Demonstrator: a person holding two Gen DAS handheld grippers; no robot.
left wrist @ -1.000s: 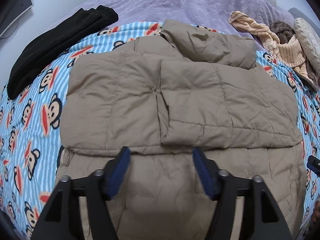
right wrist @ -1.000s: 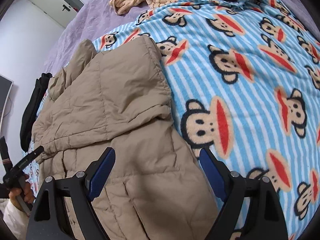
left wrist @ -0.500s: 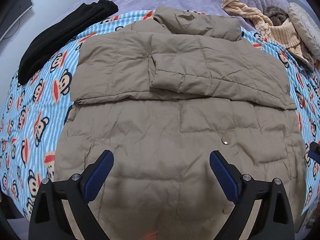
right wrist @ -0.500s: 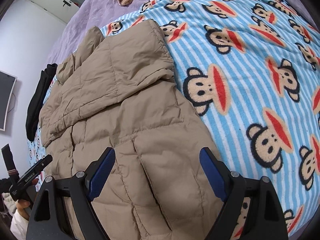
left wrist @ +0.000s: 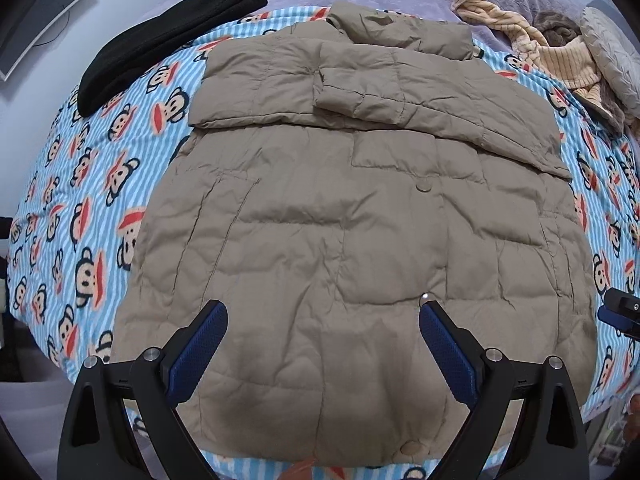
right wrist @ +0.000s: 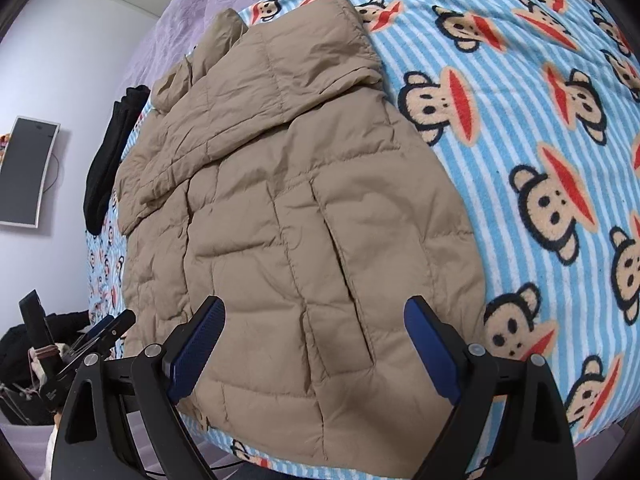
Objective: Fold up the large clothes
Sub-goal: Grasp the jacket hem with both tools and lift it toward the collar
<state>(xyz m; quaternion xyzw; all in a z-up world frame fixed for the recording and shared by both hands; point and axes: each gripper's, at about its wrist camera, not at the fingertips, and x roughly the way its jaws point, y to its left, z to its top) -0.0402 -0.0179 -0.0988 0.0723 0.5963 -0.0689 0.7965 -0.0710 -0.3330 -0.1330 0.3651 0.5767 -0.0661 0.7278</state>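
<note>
A tan quilted puffer jacket (left wrist: 340,216) lies flat on a blue striped monkey-print blanket (left wrist: 92,168), both sleeves folded across its chest. My left gripper (left wrist: 322,316) is open and empty above the jacket's lower hem. My right gripper (right wrist: 314,312) is open and empty above the hem's right corner; the jacket also shows in the right wrist view (right wrist: 280,208). The right gripper's tip shows at the right edge of the left wrist view (left wrist: 620,312). The left gripper shows at the left of the right wrist view (right wrist: 92,340).
A black folded garment (left wrist: 160,44) lies at the bed's far left. A pile of striped beige clothes (left wrist: 536,48) and a grey cushion (left wrist: 612,52) sit at the far right. A monitor (right wrist: 28,172) hangs on the left wall. The bed's front edge is just beneath the hem.
Both grippers have pulled back toward the jacket's hem, so more of the jacket is in view. The left jaws have opened wider than a second ago.
</note>
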